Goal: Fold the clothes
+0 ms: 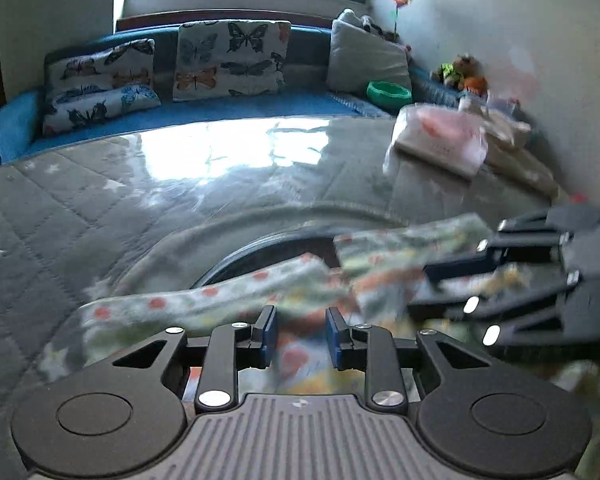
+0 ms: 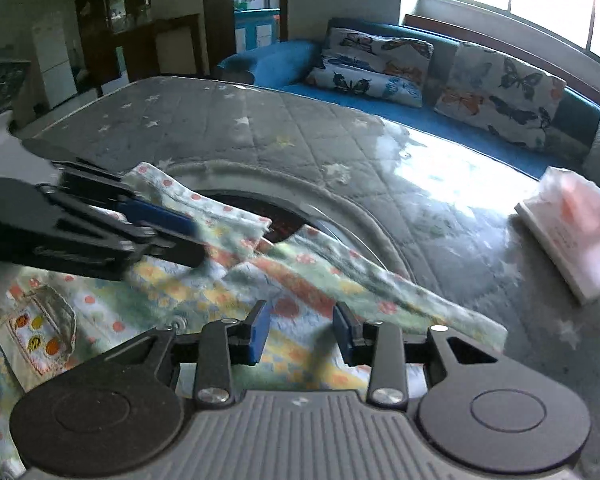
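Grey quilted star-print table cover (image 2: 260, 128): glossy, slippery; a dragged garment may slide. Pale green dotted, multicoloured cotton garment (image 2: 204, 292): lies crumpled at near edge, sleeve over round opening; may bunch. Left gripper (image 1: 301, 334): fingers spread, pinching nothing. Right gripper (image 2: 300, 332): likewise spread above cloth; may catch one layer.

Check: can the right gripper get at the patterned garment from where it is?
Probably yes. The right gripper hangs open directly over the patterned garment, nothing between; the left gripper works off to one side.
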`<state>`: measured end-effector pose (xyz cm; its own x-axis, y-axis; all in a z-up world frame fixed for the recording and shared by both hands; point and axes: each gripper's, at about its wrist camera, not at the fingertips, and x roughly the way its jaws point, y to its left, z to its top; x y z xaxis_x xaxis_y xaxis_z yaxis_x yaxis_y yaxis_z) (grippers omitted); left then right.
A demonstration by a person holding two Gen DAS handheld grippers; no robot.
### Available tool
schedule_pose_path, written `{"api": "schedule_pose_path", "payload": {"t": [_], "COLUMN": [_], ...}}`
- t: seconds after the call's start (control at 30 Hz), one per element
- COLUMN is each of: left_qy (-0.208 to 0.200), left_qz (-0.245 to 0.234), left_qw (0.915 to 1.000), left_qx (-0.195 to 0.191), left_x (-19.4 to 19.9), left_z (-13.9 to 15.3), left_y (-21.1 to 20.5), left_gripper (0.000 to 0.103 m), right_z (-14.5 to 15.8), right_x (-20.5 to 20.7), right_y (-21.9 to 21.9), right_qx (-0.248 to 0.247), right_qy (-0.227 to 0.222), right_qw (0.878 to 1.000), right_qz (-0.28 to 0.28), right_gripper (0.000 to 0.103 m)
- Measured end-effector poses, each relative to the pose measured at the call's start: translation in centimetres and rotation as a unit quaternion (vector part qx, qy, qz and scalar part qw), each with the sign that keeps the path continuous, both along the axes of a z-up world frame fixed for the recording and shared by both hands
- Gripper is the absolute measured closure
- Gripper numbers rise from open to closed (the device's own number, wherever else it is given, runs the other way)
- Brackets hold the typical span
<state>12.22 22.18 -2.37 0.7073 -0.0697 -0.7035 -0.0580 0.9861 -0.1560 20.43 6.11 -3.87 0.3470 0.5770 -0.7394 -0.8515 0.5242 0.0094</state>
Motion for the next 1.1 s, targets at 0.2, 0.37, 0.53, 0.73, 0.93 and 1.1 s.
{"api": "schedule_pose_path", "payload": {"t": [0.2,0.37,0.53,0.73,0.93,1.1], "left_qy": [-0.017,-0.022,-0.042,-0.031,-0.010,-0.014], "left_qz": [-0.001,0.021,0.034,0.013,-0.030,-0.069], "left_qw": [0.9968,0.9926,0.9904,0.9964,0.9983,0.9968], "left_qx": [-0.078,-0.117,-0.127,-0.077,-0.049,-0.038], "left_x": [1.3,1.2,-1.0,-4.7,-8.4,-11.1], "left_z": [-0.3,0.1,1.7,2.7,1.9,1.2], "left_y": [0.5,1.5,3.4,3.0,-1.2,-4.9], "left_gripper": [0.073,0.072,0.071,0.070,0.064,0.063], "right_z": [0.1,0.4,1.2,0.9,-0.1,1.0], "right_x": [1.0,1.1,2.1,4.1,4.9,3.9], "right_y": [1.1,1.3,1.4,3.2,4.3,4.0], "right_qx": [0.014,0.019,0.035,0.032,0.014,0.025], "right_qy": [0.006,0.000,0.009,0.010,0.007,-0.006], "right_qw": [1.000,1.000,0.999,0.999,1.000,1.000], "right_qz": [0.019,0.008,0.001,-0.011,0.001,0.016], "right_gripper": [0.068,0.069,0.073,0.073,0.079,0.097]}}
